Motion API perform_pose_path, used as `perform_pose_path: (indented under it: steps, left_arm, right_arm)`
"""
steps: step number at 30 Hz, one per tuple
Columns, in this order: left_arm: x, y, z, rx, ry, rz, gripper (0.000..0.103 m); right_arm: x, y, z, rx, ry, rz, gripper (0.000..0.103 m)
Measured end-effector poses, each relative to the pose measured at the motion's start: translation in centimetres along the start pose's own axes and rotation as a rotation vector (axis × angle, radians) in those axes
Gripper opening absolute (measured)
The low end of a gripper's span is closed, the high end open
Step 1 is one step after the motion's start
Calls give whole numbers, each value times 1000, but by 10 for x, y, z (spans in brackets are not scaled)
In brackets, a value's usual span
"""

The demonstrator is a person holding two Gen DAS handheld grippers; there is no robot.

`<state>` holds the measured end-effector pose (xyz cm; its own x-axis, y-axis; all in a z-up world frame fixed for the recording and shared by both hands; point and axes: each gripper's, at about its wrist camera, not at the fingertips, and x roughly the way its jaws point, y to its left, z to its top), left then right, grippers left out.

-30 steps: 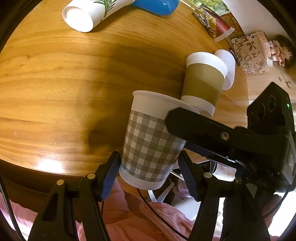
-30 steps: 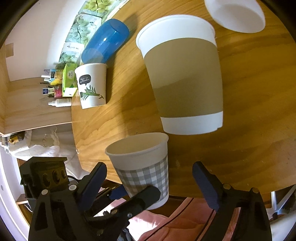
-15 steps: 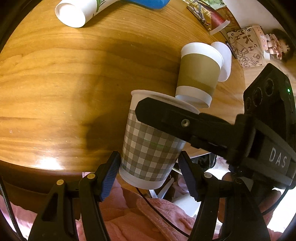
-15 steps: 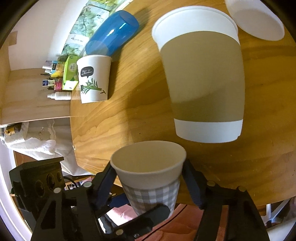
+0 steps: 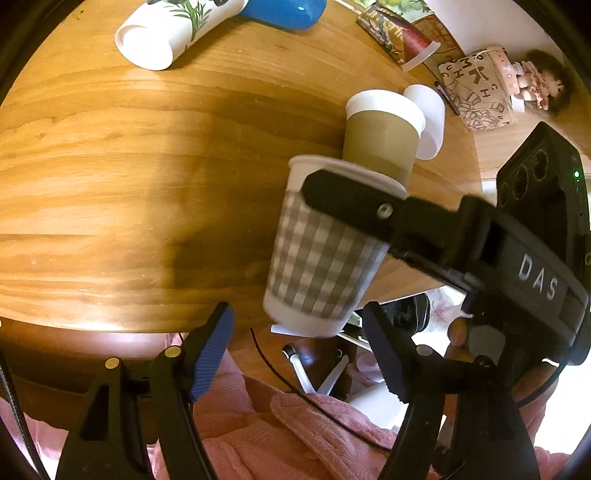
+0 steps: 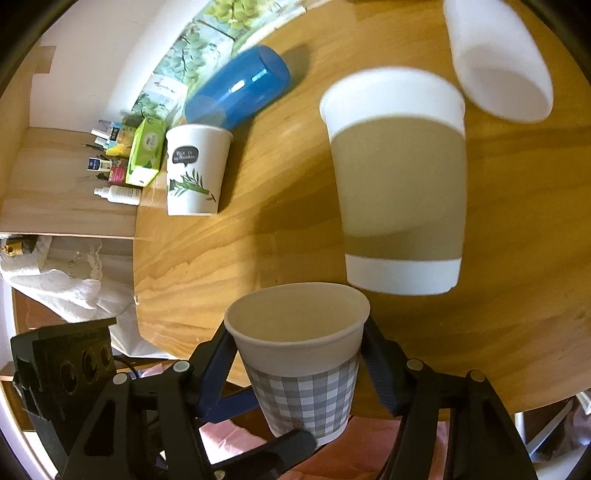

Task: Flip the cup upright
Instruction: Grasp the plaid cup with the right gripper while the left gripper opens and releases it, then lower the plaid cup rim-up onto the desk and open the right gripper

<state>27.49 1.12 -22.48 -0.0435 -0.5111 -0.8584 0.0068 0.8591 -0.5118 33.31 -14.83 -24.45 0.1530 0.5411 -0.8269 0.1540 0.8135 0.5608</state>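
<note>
Warm, uneven light fell on the wooden table [image 5: 110, 155], with a glare patch at its near edge and a broad dark shadow mid-table. The checked cup [image 5: 317, 251] was motion-blurred. Fisheye bending and black vignetting ringed both views.

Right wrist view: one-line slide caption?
Right claw grips the upright checked cup at the table edge, brown-sleeved cup beyond.

Home room, round wooden table [image 5: 110, 184], rag doll [image 5: 532, 74], toiletry bottles [image 6: 118, 194] on shelf, magazines [image 5: 391, 29]
</note>
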Motion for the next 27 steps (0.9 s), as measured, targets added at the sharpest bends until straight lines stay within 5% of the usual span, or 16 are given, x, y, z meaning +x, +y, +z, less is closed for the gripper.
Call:
perform_pose_path:
  steps: [11,27]
  left_arm:
    - [-21,16,-21,3,-34,37,79]
    - [-38,31,-33,-84,-98,97,79]
  right_arm:
    - [-30,21,-2,-156,-189,-31,65]
    - [-31,38,-32,-444,-614,-119,65]
